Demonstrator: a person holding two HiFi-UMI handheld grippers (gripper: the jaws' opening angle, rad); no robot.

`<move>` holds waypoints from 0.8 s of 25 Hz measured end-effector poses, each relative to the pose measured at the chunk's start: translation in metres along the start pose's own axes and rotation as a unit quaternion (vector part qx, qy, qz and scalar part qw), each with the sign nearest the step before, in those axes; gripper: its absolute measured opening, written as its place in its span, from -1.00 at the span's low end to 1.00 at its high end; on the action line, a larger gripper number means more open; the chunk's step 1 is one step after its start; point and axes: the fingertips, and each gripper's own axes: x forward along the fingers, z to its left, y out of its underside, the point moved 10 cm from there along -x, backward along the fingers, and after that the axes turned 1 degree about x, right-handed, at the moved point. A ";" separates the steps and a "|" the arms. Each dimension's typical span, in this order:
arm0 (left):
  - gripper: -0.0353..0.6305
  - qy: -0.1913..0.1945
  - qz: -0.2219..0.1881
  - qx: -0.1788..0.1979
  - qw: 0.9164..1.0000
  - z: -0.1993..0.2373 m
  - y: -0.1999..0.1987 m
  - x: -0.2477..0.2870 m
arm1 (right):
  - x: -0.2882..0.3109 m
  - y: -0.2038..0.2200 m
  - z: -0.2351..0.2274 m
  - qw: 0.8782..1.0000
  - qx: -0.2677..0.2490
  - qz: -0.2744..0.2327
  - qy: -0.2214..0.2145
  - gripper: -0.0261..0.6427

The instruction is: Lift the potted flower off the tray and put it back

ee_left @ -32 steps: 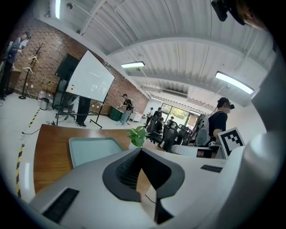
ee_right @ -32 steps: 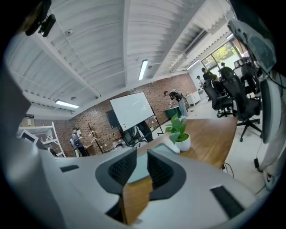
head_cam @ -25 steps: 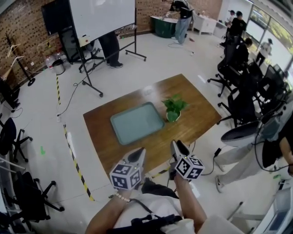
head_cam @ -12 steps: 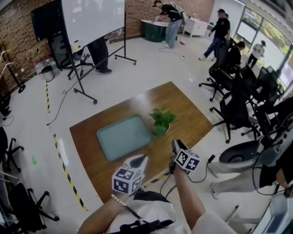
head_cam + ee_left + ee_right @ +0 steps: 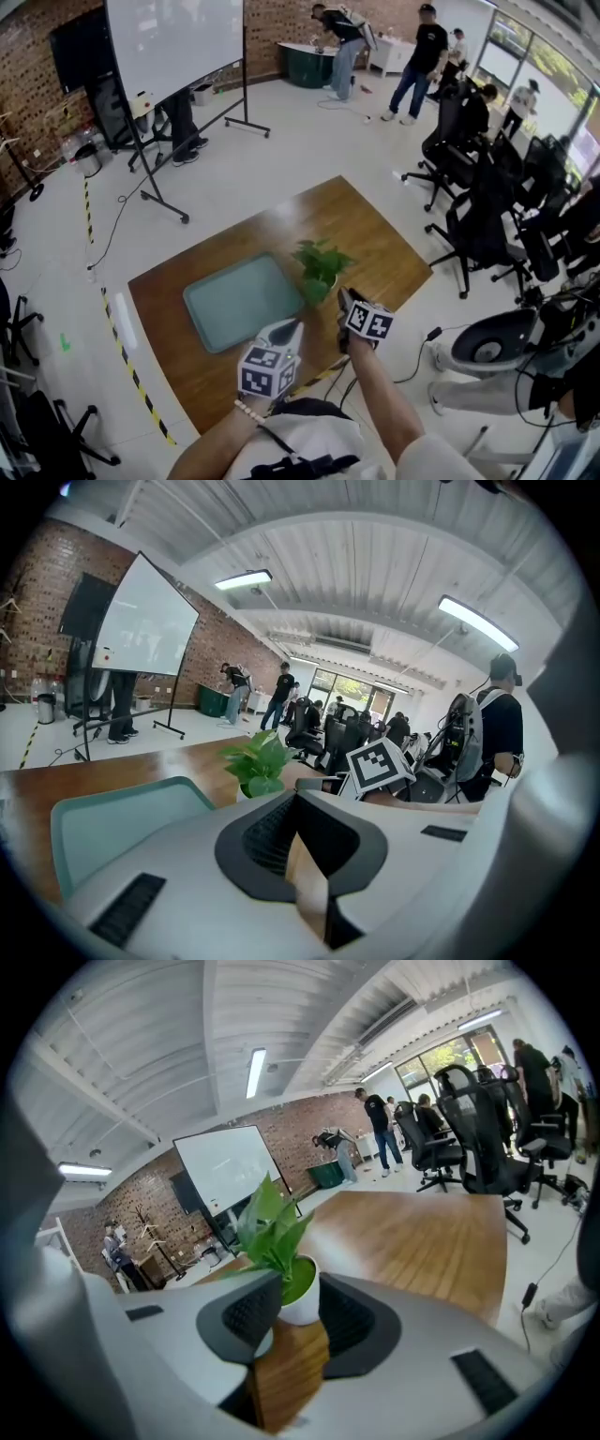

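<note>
The potted flower (image 5: 319, 272) stands on bare wood around the middle of the desk (image 5: 375, 244), just beside the tray's (image 5: 244, 302) right edge and off it. The right gripper (image 5: 343, 300) has just narrowed its jaws, which are apart with the potted flower framed between them; I cannot tell whether they touch it. The left gripper (image 5: 286, 330) hovers by the desk's near edge, its jaws a sliver apart and empty.

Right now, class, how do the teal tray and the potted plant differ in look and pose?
The tray is flat, teal and empty; the potted plant is a round white pot with green leaves. The tray lies low and wide; the potted plant stands upright, narrower and taller. Both rest on the wooden table, side by side.
</note>
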 end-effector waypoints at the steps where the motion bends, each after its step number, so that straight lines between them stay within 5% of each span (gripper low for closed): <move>1: -0.91 -0.003 0.001 -0.001 1.000 0.002 -0.002 0.006 | 0.008 -0.001 -0.003 1.000 -0.002 0.006 -0.001 -0.54; 20: -0.91 -0.054 0.007 -0.080 0.995 0.050 0.011 0.006 | 0.091 -0.003 -0.033 0.997 0.049 0.052 -0.003 -0.62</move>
